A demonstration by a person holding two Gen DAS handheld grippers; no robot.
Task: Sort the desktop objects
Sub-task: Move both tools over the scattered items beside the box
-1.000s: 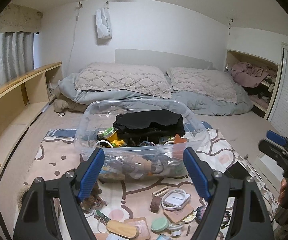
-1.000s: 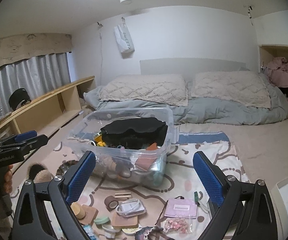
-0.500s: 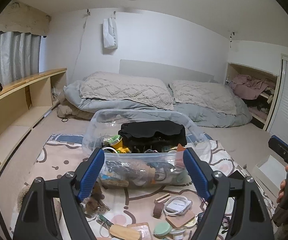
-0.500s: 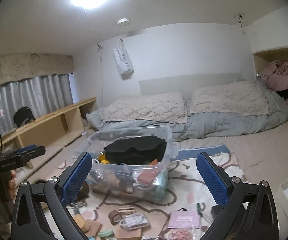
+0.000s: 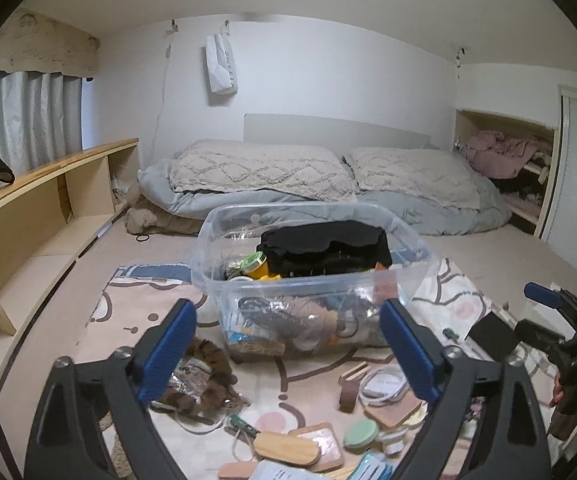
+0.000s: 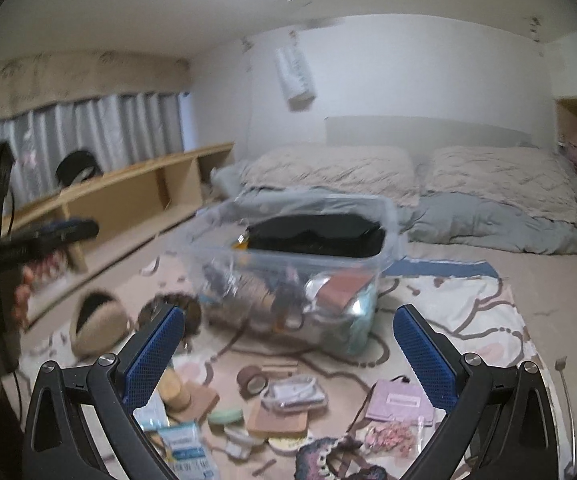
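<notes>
A clear plastic bin (image 5: pixel 308 280) full of mixed items, with a black cloth (image 5: pixel 324 246) on top, stands on a patterned mat (image 5: pixel 136 312); it also shows in the right wrist view (image 6: pixel 288 264). Small objects lie on the mat in front of it: a wooden brush (image 5: pixel 286 448), a green round tin (image 5: pixel 362 432), a cable pouch (image 6: pixel 294 392), a pink pouch (image 6: pixel 398 400). My left gripper (image 5: pixel 286 348) is open and empty, above these items. My right gripper (image 6: pixel 290 354) is open and empty, above them too.
A bed with pillows (image 5: pixel 264 172) lies behind the bin. A low wooden shelf (image 5: pixel 48 200) runs along the left wall. A furry round object (image 6: pixel 96 326) lies left on the mat. A closet nook with clothes (image 5: pixel 504 156) is at the far right.
Both grippers have tilted and shifted, so the bin sits lower in view, and the right view is blurred by motion. Both jaws stay open and empty.
</notes>
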